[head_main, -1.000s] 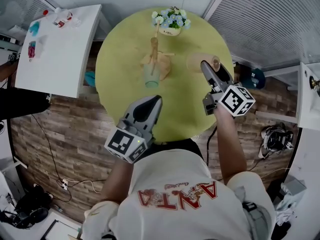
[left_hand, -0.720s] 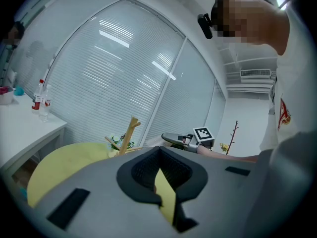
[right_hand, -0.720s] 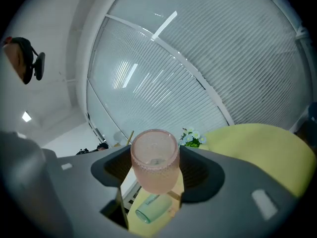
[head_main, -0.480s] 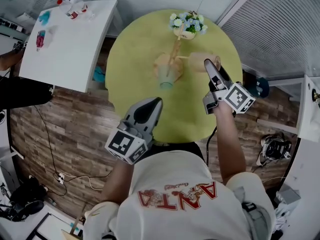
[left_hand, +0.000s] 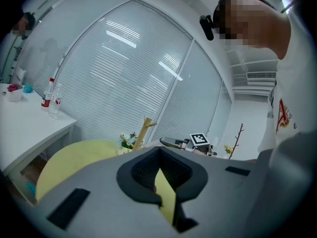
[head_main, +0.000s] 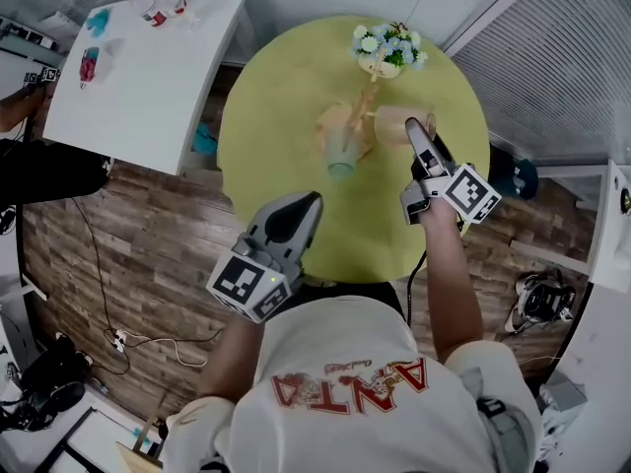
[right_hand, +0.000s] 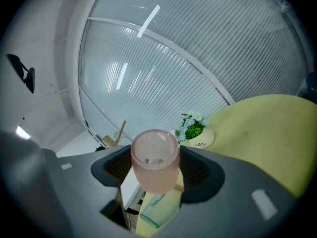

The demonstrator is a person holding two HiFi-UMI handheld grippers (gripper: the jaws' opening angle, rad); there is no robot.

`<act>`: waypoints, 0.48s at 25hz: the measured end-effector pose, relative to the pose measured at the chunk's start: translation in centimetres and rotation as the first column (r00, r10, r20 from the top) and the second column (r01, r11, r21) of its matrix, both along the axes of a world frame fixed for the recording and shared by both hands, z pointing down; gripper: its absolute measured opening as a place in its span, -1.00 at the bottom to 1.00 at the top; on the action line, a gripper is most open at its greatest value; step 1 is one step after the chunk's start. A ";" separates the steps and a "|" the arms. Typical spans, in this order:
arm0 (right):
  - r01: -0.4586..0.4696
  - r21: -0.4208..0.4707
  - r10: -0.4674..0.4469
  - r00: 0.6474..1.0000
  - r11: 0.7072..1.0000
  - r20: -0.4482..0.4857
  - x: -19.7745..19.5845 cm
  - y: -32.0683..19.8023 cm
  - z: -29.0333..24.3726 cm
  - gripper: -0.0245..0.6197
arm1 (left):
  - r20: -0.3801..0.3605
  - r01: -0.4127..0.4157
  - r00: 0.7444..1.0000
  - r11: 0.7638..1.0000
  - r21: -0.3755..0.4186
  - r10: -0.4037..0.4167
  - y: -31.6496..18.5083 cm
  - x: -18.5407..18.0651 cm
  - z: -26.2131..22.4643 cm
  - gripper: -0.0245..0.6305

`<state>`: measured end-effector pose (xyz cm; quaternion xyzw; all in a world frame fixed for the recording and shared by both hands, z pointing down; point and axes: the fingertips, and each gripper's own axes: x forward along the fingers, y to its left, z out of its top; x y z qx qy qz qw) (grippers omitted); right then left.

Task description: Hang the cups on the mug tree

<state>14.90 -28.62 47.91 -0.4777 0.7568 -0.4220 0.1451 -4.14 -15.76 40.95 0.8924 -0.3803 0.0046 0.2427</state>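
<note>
Beside the wooden mug tree (head_main: 369, 101), you are clamping the pink cup (right_hand: 154, 160) sideways in your right gripper (head_main: 420, 134), likely lining it up with a peg; your left gripper (head_main: 304, 203) is waiting clenched and empty.

So the table (head_main: 286, 87) is a yellowy lime and the floor (head_main: 148, 254) is brown wood-plank. There's a pink cup (right_hand: 154, 158) (dimpled all over), a green cup (head_main: 342, 156) and a tan mug tree (head_main: 367, 99). The left gripper (head_main: 312, 201) and right gripper (head_main: 415, 128) are grey, with black-and-white marker cubes (head_main: 463, 195).
</note>
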 end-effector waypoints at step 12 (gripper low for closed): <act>-0.001 -0.041 0.005 0.995 0.999 0.101 -1.1 -0.5 2.0 -0.02 | 0.008 0.009 1.000 1.000 -0.005 -0.009 -0.2 -0.8 0.5 -0.90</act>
